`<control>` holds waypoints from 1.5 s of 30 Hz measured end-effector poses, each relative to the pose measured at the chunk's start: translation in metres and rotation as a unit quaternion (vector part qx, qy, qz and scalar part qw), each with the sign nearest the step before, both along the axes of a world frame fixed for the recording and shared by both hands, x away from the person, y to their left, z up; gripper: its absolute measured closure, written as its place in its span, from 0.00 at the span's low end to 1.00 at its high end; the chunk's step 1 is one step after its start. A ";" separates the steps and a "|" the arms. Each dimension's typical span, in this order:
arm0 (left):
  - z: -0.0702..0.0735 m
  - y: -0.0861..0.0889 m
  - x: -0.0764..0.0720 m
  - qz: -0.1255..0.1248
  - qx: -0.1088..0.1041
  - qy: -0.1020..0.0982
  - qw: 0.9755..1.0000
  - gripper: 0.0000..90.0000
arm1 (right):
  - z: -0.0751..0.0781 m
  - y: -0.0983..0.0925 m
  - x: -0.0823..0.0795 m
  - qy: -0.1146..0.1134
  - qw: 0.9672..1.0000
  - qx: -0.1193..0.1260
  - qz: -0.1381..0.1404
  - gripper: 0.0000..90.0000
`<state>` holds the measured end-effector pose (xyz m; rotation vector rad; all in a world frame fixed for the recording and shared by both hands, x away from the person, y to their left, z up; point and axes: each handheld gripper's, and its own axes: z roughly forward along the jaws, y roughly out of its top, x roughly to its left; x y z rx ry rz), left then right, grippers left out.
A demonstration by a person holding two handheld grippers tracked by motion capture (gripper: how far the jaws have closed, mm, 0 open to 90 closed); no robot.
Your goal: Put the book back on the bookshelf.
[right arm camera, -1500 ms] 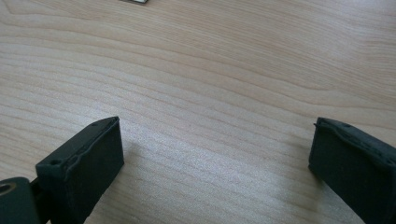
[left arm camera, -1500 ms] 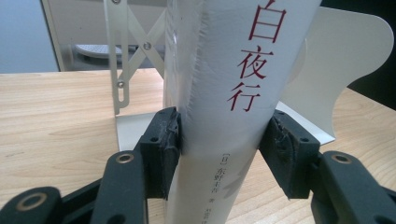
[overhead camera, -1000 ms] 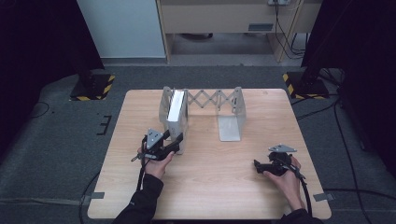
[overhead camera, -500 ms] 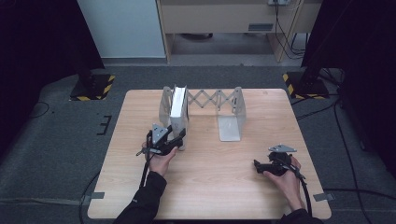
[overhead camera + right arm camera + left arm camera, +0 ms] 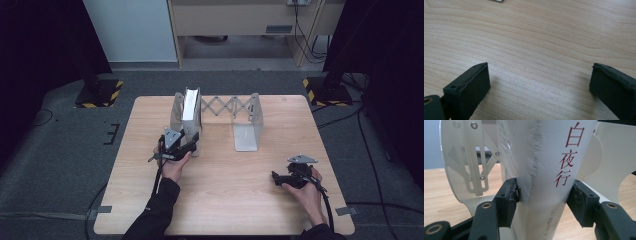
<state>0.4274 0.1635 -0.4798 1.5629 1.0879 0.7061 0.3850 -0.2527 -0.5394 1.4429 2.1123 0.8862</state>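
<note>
Left gripper [image 5: 541,202]: jaws clamped on the spine of the white book [image 5: 544,170].
Book: upright in the left end of the expanding book rack [image 5: 247,117] — back of the wooden table [image 5: 225,200].
Right gripper [image 5: 539,90]: jaws wide apart, holding nothing — over bare tabletop.

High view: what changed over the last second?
The left tool, shut on the white book at its near spine, has moved a little away from the person, toward the expanding metal book rack, sliding the book deeper into the rack's left end. The grip looks unchanged. The right tool stays open and empty, low over the wooden table at the right, and the rack has not shifted.
</note>
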 end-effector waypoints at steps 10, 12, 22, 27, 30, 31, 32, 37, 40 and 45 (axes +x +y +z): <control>-0.003 0.003 0.006 0.004 -0.006 -0.013 1.000 0.47 | 0.000 0.000 0.000 0.000 1.000 0.000 0.000 0.04; -0.002 0.003 0.007 0.004 0.000 -0.012 1.000 0.47 | 0.000 0.000 0.000 0.000 1.000 0.000 0.000 0.04; 0.000 -0.001 0.012 0.001 0.016 -0.010 1.000 0.46 | 0.000 0.000 0.000 0.000 1.000 0.000 0.000 0.04; 0.000 -0.002 0.013 -0.009 0.021 -0.010 1.000 0.45 | 0.000 0.000 0.000 0.000 1.000 0.000 0.000 0.04; 0.000 -0.002 0.013 -0.014 0.021 -0.006 1.000 0.45 | 0.000 0.000 0.000 0.000 1.000 0.000 0.000 0.04; 0.000 -0.002 0.013 -0.014 0.019 -0.004 1.000 0.44 | 0.000 0.000 0.000 0.000 1.000 0.000 0.000 0.04; 0.000 -0.002 0.013 -0.014 0.018 0.000 1.000 0.44 | 0.000 0.000 0.000 0.000 1.000 0.000 0.000 0.04; 0.004 0.002 0.006 -0.024 0.031 0.019 0.999 0.35 | 0.000 0.000 0.000 0.000 1.000 0.000 0.000 0.04; 0.008 0.007 -0.001 -0.029 0.038 0.029 0.998 0.32 | 0.000 0.000 0.000 0.000 1.000 0.000 0.000 0.04; 0.010 0.016 -0.015 -0.035 0.033 0.039 0.998 0.30 | 0.000 0.000 0.000 0.000 1.000 0.000 0.000 0.04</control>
